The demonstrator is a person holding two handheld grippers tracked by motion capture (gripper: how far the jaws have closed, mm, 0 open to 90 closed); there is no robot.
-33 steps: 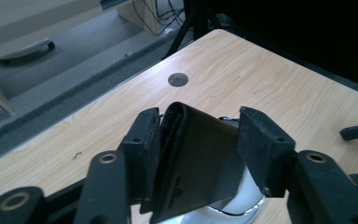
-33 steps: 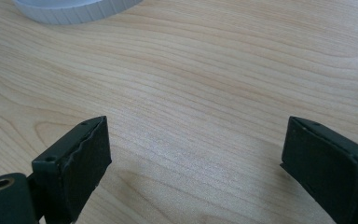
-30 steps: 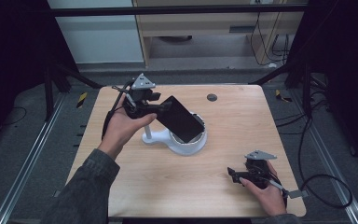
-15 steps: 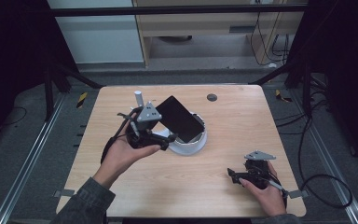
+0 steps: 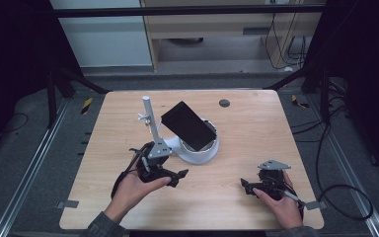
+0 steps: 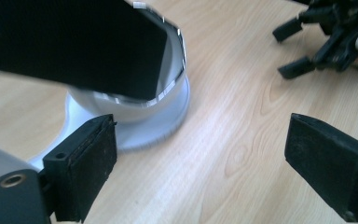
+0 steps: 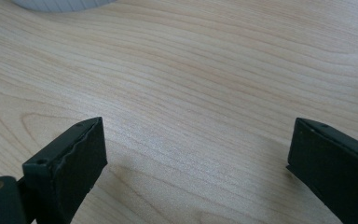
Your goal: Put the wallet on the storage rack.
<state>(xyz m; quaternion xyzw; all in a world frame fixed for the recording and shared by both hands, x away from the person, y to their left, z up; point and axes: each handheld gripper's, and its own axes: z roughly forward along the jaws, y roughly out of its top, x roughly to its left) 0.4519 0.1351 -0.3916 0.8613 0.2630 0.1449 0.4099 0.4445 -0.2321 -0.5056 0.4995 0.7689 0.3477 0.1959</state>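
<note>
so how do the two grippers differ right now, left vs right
The left gripper sits close beside the white stand that carries the black phone; the right gripper sits farther off, near the table's front right corner. The left gripper's fingers point right, toward the other hand; the right gripper's point left. In their own views, the left looks at the stand's base, the right mostly at bare wood. Both are open, low over the table and hold nothing.

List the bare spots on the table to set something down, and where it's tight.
Free: the table's far-right stretch beyond the small dark disc, and the near strip between the left gripper and right gripper. Tight: mid-left, around the white stand holding the black phone.
</note>
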